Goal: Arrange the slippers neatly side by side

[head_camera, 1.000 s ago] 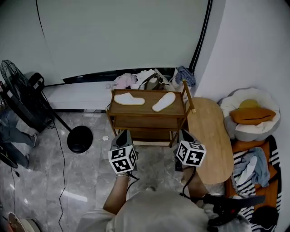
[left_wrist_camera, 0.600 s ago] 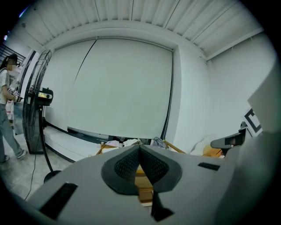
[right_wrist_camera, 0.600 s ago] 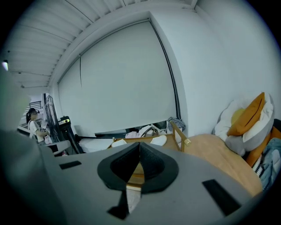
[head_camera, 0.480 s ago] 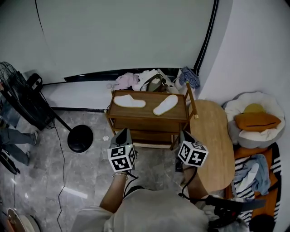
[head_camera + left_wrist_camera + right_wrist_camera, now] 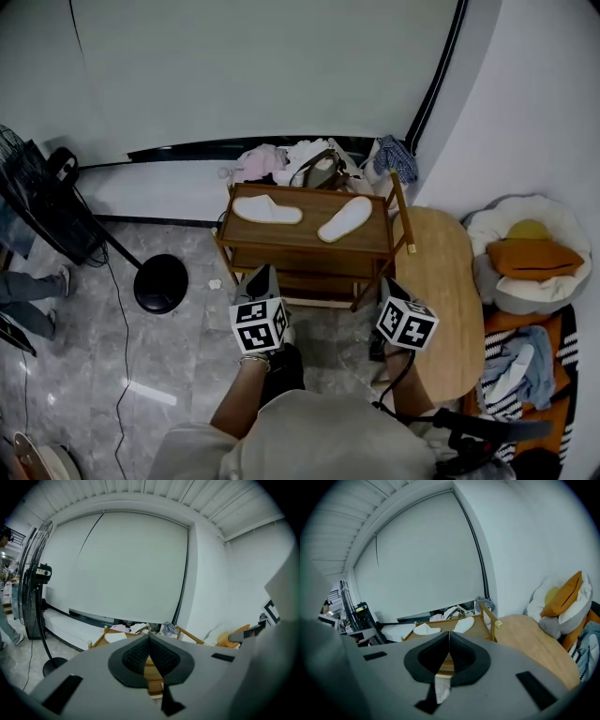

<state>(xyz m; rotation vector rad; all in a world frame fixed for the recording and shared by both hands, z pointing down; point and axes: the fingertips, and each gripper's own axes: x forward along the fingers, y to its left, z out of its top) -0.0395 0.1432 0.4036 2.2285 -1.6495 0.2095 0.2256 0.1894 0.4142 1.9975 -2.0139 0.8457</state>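
Note:
Two white slippers lie apart on top of a wooden shelf rack (image 5: 305, 246). The left slipper (image 5: 267, 210) lies crosswise; the right slipper (image 5: 344, 218) lies at a slant, toe toward the back right. Both grippers hover in front of the rack, short of it and below its top. My left gripper (image 5: 261, 277) is shut with nothing in it, its pads meeting in the left gripper view (image 5: 149, 637). My right gripper (image 5: 388, 286) is shut and empty too (image 5: 449, 634). The right gripper view shows both slippers, the left one (image 5: 424, 629) and the right one (image 5: 465, 624).
An oval wooden table (image 5: 448, 300) stands right of the rack. A pile of clothes and a bag (image 5: 300, 164) lies behind it. A standing fan (image 5: 42, 202) with a round base (image 5: 161, 289) and a floor cable is at the left. A cushioned bed (image 5: 525, 253) is at the far right.
Both grippers have edged forward toward the rack and a little lower, still shut. The slippers have not moved.

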